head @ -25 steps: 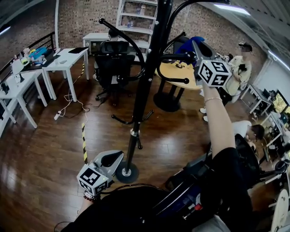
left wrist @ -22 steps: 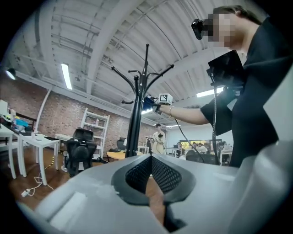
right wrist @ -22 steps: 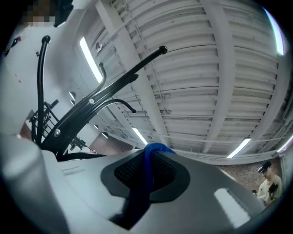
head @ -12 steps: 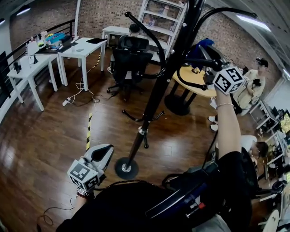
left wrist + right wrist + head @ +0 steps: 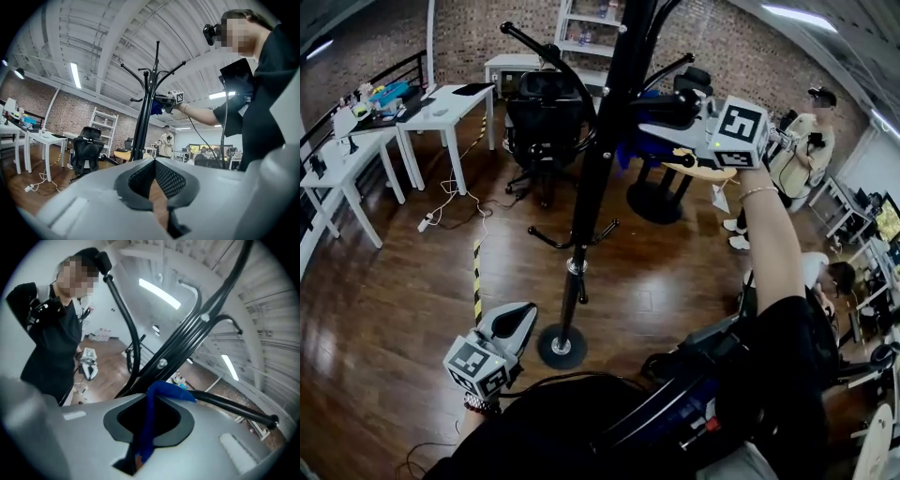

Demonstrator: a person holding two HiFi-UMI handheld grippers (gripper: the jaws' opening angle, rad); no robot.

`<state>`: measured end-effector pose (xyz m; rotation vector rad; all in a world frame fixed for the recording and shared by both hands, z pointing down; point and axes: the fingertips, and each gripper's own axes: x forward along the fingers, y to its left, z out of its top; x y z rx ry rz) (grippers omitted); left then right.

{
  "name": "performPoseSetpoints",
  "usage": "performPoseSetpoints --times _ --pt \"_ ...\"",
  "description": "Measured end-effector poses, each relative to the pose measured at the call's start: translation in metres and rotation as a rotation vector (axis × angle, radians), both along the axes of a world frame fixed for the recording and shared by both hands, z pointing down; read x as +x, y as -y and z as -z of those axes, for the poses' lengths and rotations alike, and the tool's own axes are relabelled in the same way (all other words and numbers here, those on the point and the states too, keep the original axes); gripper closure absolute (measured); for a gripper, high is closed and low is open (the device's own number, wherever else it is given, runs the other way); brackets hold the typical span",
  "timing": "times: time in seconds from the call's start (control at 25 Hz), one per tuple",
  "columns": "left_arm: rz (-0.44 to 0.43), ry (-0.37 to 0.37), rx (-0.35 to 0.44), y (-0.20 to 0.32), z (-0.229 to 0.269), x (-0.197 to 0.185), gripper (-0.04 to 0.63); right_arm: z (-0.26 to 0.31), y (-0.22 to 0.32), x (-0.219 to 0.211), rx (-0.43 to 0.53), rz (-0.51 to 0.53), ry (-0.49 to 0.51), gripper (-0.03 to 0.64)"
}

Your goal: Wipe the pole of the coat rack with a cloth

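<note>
Low by the pole's foot, left gripper [image 5: 514, 326] – jaws together, nothing held. Pole [image 5: 598, 178] stands upright on the floor. High beside the pole, right gripper [image 5: 661, 127] – jaws pinching blue cloth [image 5: 157, 394]. Best to press the cloth against the pole and slide down steadily.

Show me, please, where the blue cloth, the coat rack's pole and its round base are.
blue cloth [image 5: 150, 414]: right gripper view, the strip held between the jaws.
pole [image 5: 599, 159]: head view, middle of the black shaft.
round base [image 5: 548, 350]: head view, left part of the disc on the floor.
</note>
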<state>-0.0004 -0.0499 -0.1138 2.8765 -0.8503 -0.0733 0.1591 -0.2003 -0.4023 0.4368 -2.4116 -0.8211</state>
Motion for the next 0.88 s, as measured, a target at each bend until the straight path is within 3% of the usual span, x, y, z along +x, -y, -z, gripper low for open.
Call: performPoseSetpoints --times 0.12,0.44,0.52,0.68,0.88 --pt "0.015 -0.007 -0.02 -0.002 -0.002 -0.001 0.589 -0.019 -0.004 -0.007 -0.056 0.031 -0.145 0.577" --pt "0.071 -0.029 -0.038 -0.004 -0.008 -0.008 0.589 0.012 -0.054 -0.007 -0.122 0.203 -0.022 0.577" --pt "0.082 -0.038 -0.042 -0.003 -0.01 -0.008 0.589 0.014 -0.075 -0.012 -0.118 0.244 -0.042 0.577" --pt "0.084 -0.053 -0.042 -0.003 -0.005 0.003 0.589 -0.001 -0.129 -0.029 -0.012 0.372 -0.207 0.577" --pt "0.042 -0.053 -0.045 0.001 -0.007 0.011 0.589 -0.024 -0.186 -0.051 -0.01 0.42 -0.146 0.577"
